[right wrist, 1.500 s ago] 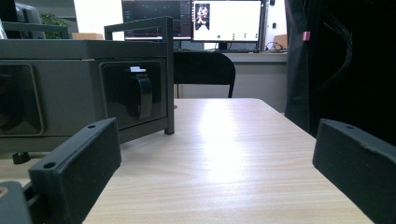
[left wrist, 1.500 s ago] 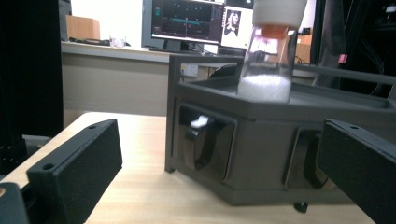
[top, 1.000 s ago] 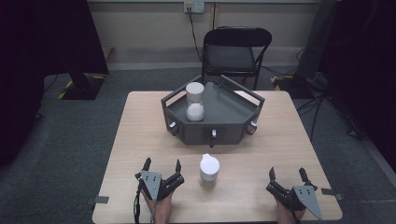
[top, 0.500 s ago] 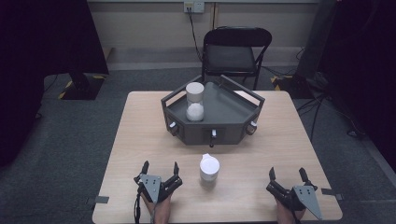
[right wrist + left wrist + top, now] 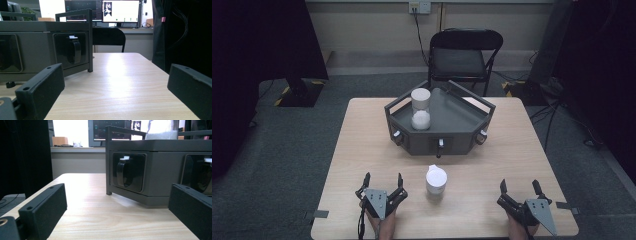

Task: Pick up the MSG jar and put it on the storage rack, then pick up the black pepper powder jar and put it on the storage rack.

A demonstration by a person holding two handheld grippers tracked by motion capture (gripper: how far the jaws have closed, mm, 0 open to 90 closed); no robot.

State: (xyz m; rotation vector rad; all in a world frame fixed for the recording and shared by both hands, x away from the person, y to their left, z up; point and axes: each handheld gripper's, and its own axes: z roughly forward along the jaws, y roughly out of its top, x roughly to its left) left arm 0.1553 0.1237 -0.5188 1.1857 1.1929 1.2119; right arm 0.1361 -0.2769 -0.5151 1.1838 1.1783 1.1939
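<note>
A dark grey six-sided tray box [image 5: 452, 137] with knobs on its front faces stands at the middle back of the wooden table [image 5: 362, 150]. Two white cylinders [image 5: 420, 107] stand inside it at the left, one behind the other. A third white cylinder [image 5: 436, 181] stands on the table in front of the box. To its left, my left gripper [image 5: 383, 177] is open and holds nothing. My right gripper [image 5: 519, 185] is open near the front right corner. The left gripper view has open jaws [image 5: 117, 195] facing the box [image 5: 160, 170] and a black knob [image 5: 123, 172]. The right gripper view has open jaws [image 5: 115, 75] facing the box [image 5: 37, 45].
A black folding chair [image 5: 462, 57] stands behind the table. Dark curtains and stands line both sides of the room. Bare tabletop lies on either side of the box and between the grippers. Monitors [image 5: 120, 11] glow on a far desk.
My left gripper has drifted slightly back toward the near edge. The right gripper and the cylinders have not moved.
</note>
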